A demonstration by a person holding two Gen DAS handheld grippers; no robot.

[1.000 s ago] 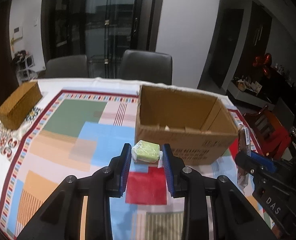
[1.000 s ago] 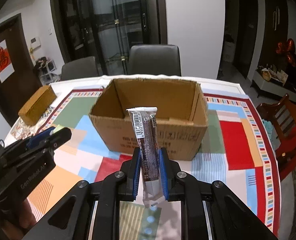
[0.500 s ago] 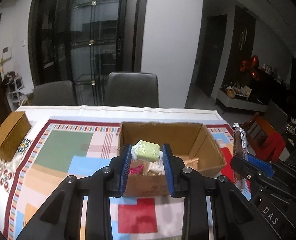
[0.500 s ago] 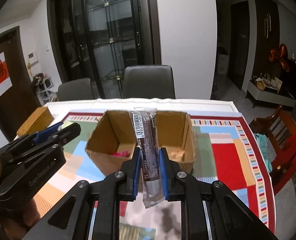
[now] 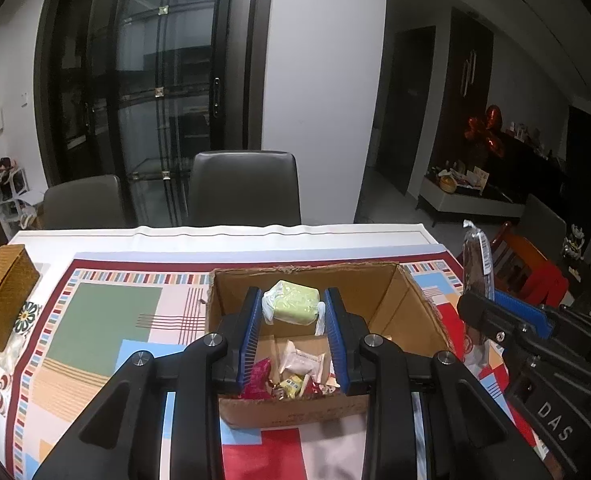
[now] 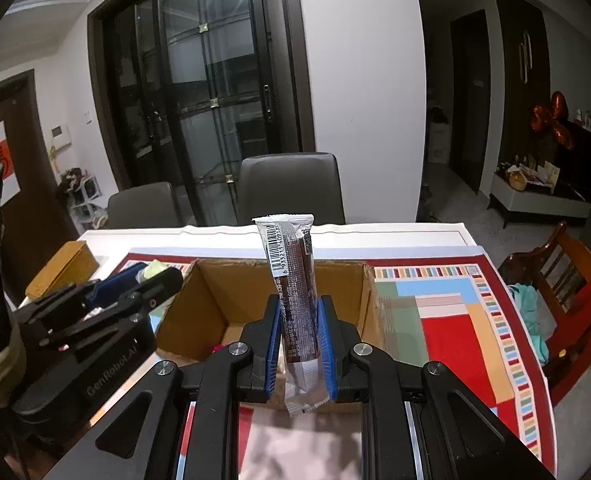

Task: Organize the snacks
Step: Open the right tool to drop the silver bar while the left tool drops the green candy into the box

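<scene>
My left gripper is shut on a green wrapped snack and holds it above the open cardboard box. Several wrapped snacks lie on the box floor. My right gripper is shut on a long brown snack bar, held upright above the near edge of the same box. The right gripper also shows in the left wrist view, right of the box, with the bar. The left gripper shows in the right wrist view, at the box's left.
The box stands on a colourful patterned tablecloth. A woven brown box sits at the table's left edge. Two dark chairs stand behind the table. A red wooden chair is at the right.
Both grippers have risen and moved forward over the box, each still holding its snack. The box's inside and the snacks in it have come into view.
</scene>
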